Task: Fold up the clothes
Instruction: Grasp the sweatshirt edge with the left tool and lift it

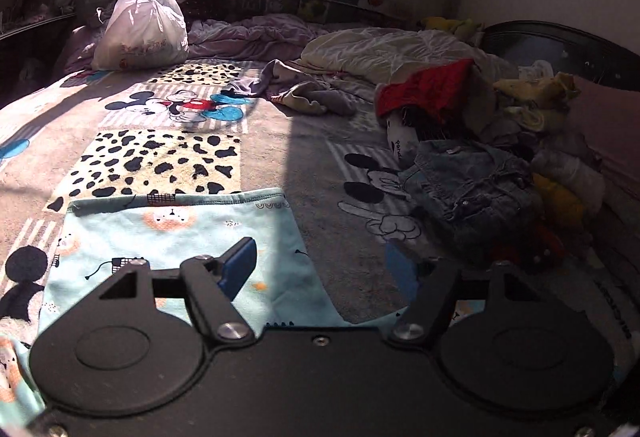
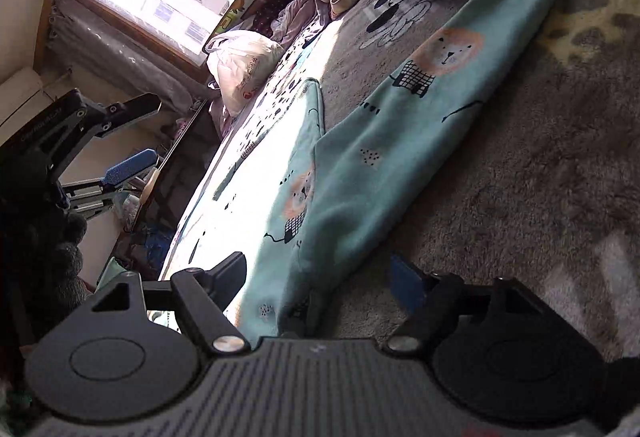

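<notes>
On the bed's cartoon blanket (image 1: pixel 280 141) the mint trousers (image 2: pixel 400 141) lie flat for folding; left tool (image 1: pixel 320 269) and right tool (image 2: pixel 320 277) hover released, grasping nothing

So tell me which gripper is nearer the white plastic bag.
Left, I'd judge. The left gripper is raised off the bed's window-side edge, the side where the white plastic bag sits; the right gripper is low over the teal garment.

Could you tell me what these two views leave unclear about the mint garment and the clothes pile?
- Mint garment: in the left wrist view its near part is hidden behind the left gripper; in the right wrist view the right gripper covers its near end.
- Clothes pile: deep shadow there; cut off by the top edge in the right wrist view.
</notes>
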